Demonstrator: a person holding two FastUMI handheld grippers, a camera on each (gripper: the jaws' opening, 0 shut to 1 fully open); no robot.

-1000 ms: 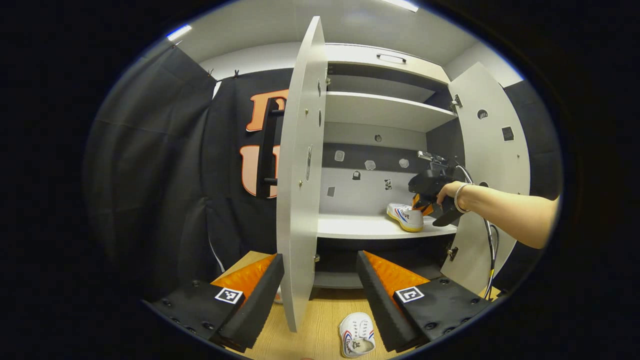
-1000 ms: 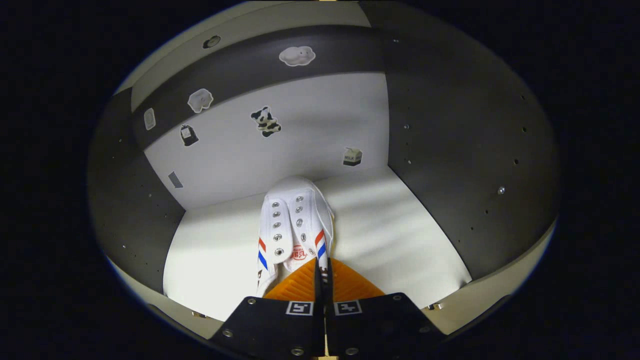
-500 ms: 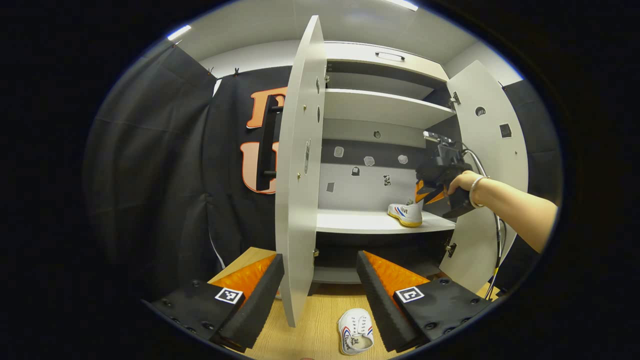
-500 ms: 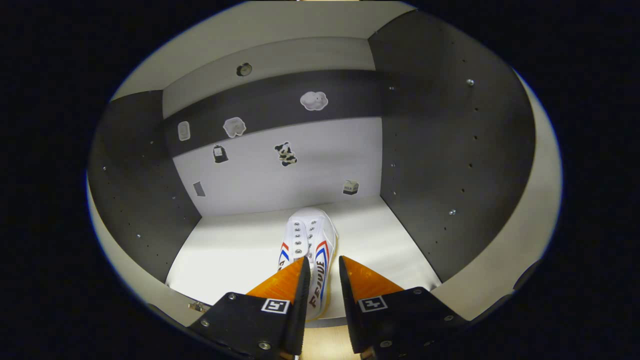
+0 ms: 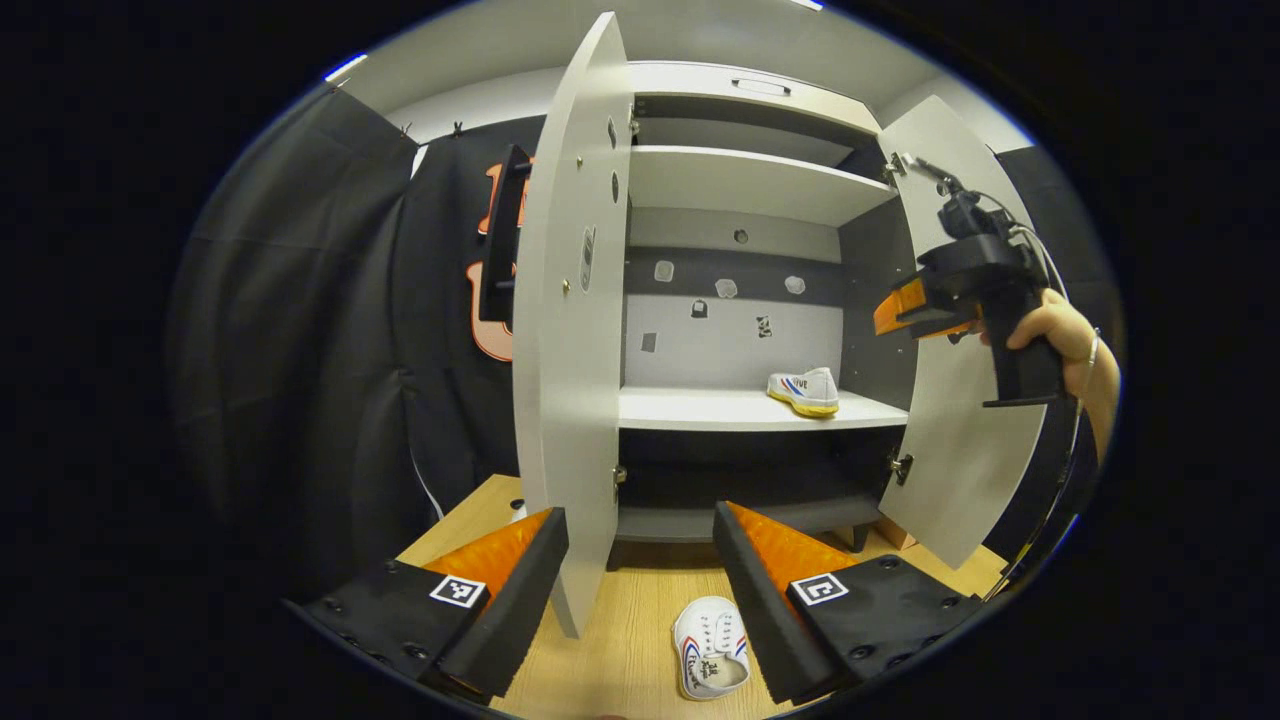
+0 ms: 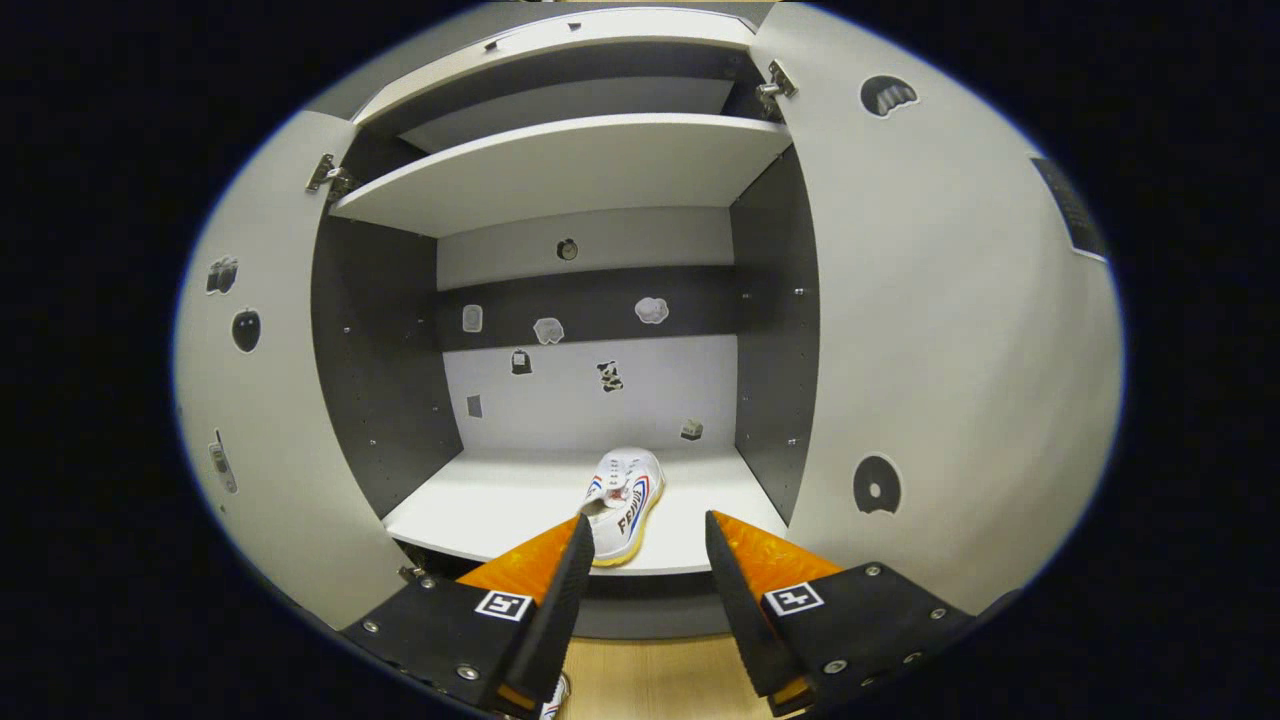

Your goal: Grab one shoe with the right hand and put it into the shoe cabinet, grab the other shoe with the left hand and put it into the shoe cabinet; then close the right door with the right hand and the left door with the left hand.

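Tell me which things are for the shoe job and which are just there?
For the job: shoe on the shelf, shoe on the floor, left door, right door, left gripper, right gripper.

Just there: stickers, top shelf.

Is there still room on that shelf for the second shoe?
Yes. The shelf is bare from its left wall to the shoe parked near the right wall. The other shoe lies on the floor by the open left gripper.

Cloth-walled booth (image 5: 300, 330) with shoe cabinet (image 5: 740, 185)
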